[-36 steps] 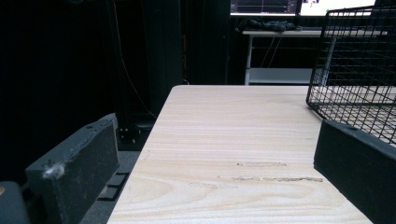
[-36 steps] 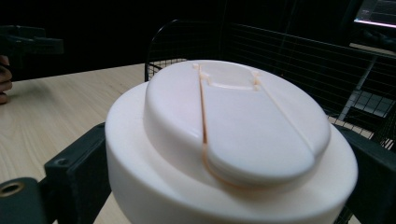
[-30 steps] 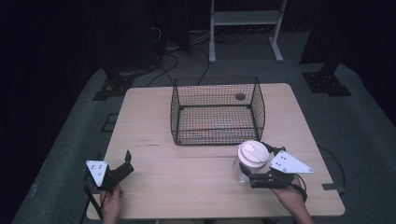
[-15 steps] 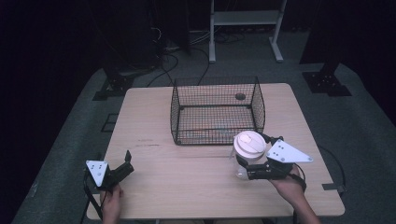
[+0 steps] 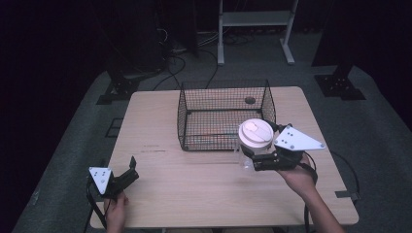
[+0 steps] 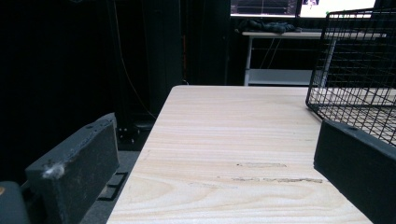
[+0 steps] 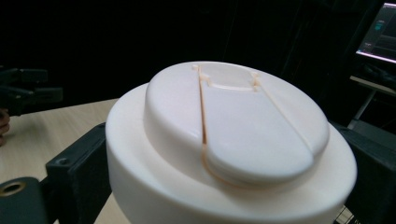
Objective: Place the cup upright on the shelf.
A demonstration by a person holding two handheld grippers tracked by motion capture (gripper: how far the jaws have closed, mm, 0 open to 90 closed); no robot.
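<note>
Right gripper: our right hand holds it at the table's right side; its jaws are clamped on the jar, one on each flank just under the lid.
Jar: clear body, broad white lid; we see it held up just in front of the basket's near right corner, and we cannot tell whether its base touches the table.
Lid close up: in the right gripper view the lid is a round cream cap with a raised flip tab across its top, the black jaws pressing in from both sides below its rim.
Left gripper: our left hand rests it at the table's near left corner; its jaws stand wide apart with nothing between them.
Left gripper view: we look along the bare wood between the two jaws, the basket off to the right.
Basket: black wire, open top, standing on the far middle of the table.
Spacing: our two grippers are well apart, one at each side of the table.
</note>
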